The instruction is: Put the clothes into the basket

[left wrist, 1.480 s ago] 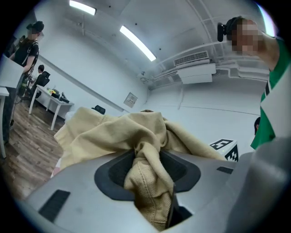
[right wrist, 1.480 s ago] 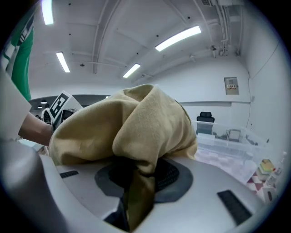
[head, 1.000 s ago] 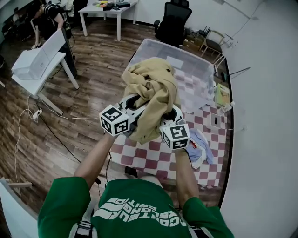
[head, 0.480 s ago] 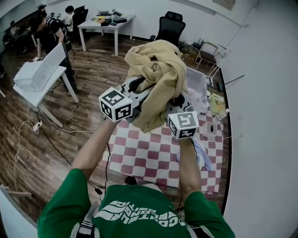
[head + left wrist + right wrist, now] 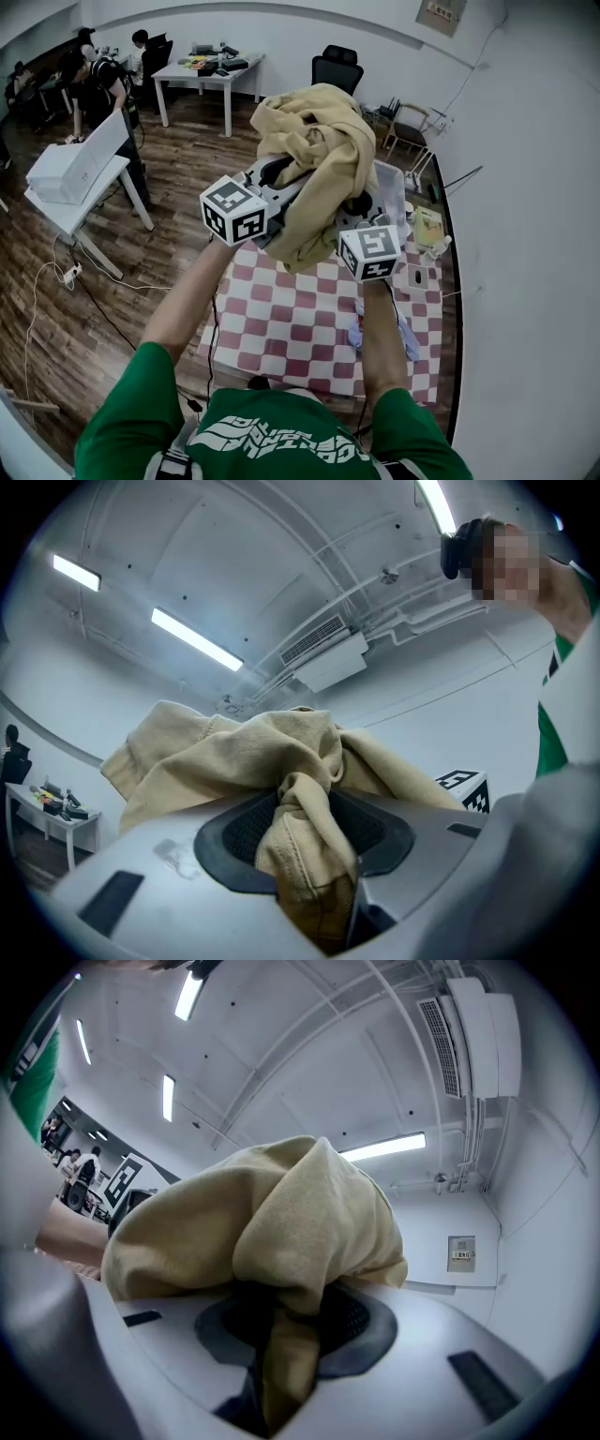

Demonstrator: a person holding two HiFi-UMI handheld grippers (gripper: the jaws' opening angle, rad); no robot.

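Garment: one tan sweatshirt [image 5: 314, 155]; soft thick knit, crumpled into heavy folds; held in the air over the table, not in the basket
Left gripper [image 5: 305, 841]: clamped on a twisted fold of the garment; fine ribbing shows where the fold runs between the dark pads
Right gripper [image 5: 286, 1335]: clamped on another fold, which hangs down through its pads
Basket [image 5: 394, 192]: one clear plastic bin, box-shaped; mostly hidden behind the garment
Table [image 5: 281, 319]: flat, under a red-and-white checked cover
Second cloth [image 5: 412, 342]: one pale blue-and-white piece, rumpled, on the table near its right edge
Head view only: table, basket, second cloth; fabric covers both grips there
Gripper views only: the pinched folds, against a white ceiling [image 5: 234, 574] with strip lights [image 5: 195, 639]
Count: two grippers, two clothes, one basket
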